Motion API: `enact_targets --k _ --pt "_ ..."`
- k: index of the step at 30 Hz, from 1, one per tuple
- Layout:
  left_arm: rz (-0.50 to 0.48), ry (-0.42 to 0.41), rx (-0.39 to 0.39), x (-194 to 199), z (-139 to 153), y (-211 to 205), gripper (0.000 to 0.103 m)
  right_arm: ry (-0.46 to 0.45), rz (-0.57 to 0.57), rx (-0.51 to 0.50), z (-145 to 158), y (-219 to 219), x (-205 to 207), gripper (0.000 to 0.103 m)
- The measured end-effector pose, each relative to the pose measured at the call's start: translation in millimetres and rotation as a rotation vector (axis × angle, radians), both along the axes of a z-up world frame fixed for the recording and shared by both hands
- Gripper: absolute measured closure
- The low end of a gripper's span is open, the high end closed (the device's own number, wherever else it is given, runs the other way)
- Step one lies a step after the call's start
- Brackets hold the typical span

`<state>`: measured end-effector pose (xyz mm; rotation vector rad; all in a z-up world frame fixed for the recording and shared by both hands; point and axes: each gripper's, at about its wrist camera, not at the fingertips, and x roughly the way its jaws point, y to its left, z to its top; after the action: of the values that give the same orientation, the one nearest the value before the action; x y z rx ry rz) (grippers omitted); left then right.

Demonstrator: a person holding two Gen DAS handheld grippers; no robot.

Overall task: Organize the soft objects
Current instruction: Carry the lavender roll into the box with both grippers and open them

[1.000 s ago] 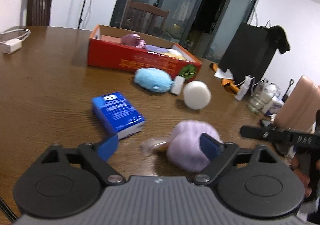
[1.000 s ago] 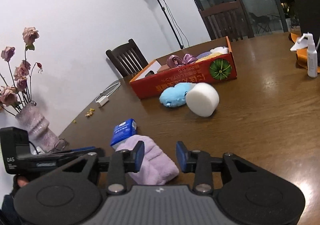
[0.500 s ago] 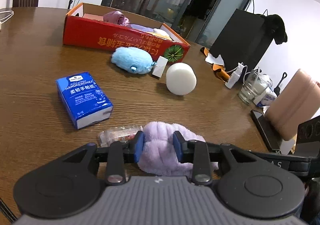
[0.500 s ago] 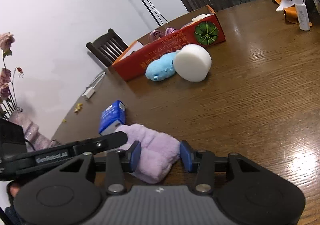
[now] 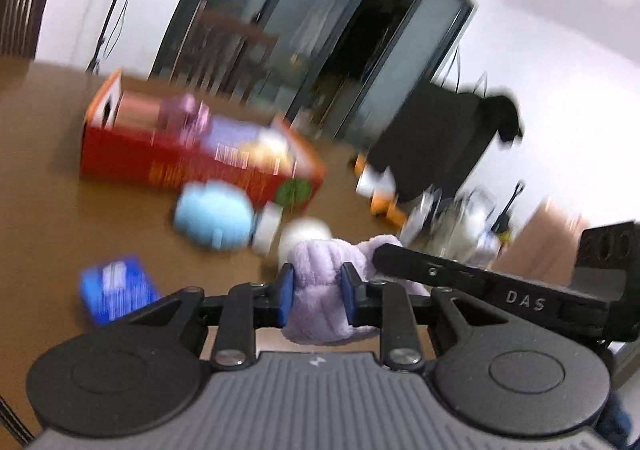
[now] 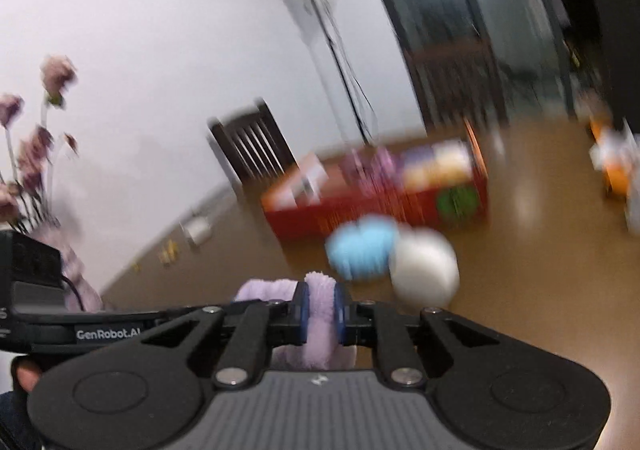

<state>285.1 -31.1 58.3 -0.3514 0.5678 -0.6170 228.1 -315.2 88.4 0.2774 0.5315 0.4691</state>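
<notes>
Both grippers are clamping the same soft item, a lilac plush cloth point(image 5: 320, 262). The left gripper point(image 5: 316, 292) has just been closing its jaws, and its blue pads point(image 5: 285, 292) are now pressing into the cloth from both sides, with the fabric bulging above and below them. The right gripper point(image 6: 321, 310) has likewise just been closing; its jaws are standing narrow, and its blue pads point(image 6: 304, 310) are squeezing a fold of the lilac plush cloth point(image 6: 320, 302) between them. In the left wrist view, one finger of the right gripper is reaching in from the right and meeting the cloth at its right end.

The cloth is hanging between the two grippers, near the cameras and above the brown wooden table point(image 5: 44, 178). Whether its lower edge is touching the table cannot be told, since the gripper bodies are hiding it.

Both views are blurring heavily. Farther out on the table, a red cardboard box point(image 5: 192, 166) is lying open at the top with several soft items inside; their kinds cannot be told. Just in front of the box, a light blue plush toy point(image 5: 214, 218) is lying on the table, and a white round foam piece point(image 6: 424, 270) is lying just to its right. A blue tissue pack point(image 5: 114, 290) is lying at near left, well apart from the box. A dark wooden chair point(image 6: 252, 150) is standing beyond the far edge of the table.
</notes>
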Motion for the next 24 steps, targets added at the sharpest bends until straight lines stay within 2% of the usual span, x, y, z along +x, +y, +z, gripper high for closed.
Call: enact_targets --k 3,5,8,11,14,18,20,22,24 --pt "0.043 -0.05 -0.011 43.9 27.0 11.8 0.078 -0.071 0.022 -0.017 24.9 6.1 48.0 0.091" --pt "0.086 -0.081 0.016 77.4 38.6 19.0 0.078 -0.087 0.04 -0.01 35.1 16.6 93.4 0.09" --pt "0.143 -0.041 0.048 136.3 42.3 32.8 0.078 -0.079 0.075 -0.01 39.3 40.5 165.7 0.091" --pt "0.216 0.027 0.103 193.2 30.2 43.4 0.078 -0.001 0.082 -0.002 23.5 64.0 237.9 0.091" --pt "0.245 0.055 0.22 227.0 10.5 42.4 0.078 0.125 0.074 0.032 -4.9 79.8 292.8 0.09" --pt "0.262 0.094 0.316 249.4 -13.2 39.8 0.075 0.212 0.08 -0.012 -40.1 101.5 324.5 0.09" --pt "0.262 0.089 0.332 248.4 -18.0 40.6 0.062 0.264 0.096 -0.031 -55.8 108.4 330.9 0.09" --pt "0.254 0.07 0.335 247.5 -19.0 44.3 0.06 0.314 0.118 -0.045 -70.4 115.6 333.6 0.088" --pt "0.254 0.053 0.329 242.3 -16.0 46.1 0.05 0.336 0.111 -0.065 -79.7 119.8 330.4 0.084"
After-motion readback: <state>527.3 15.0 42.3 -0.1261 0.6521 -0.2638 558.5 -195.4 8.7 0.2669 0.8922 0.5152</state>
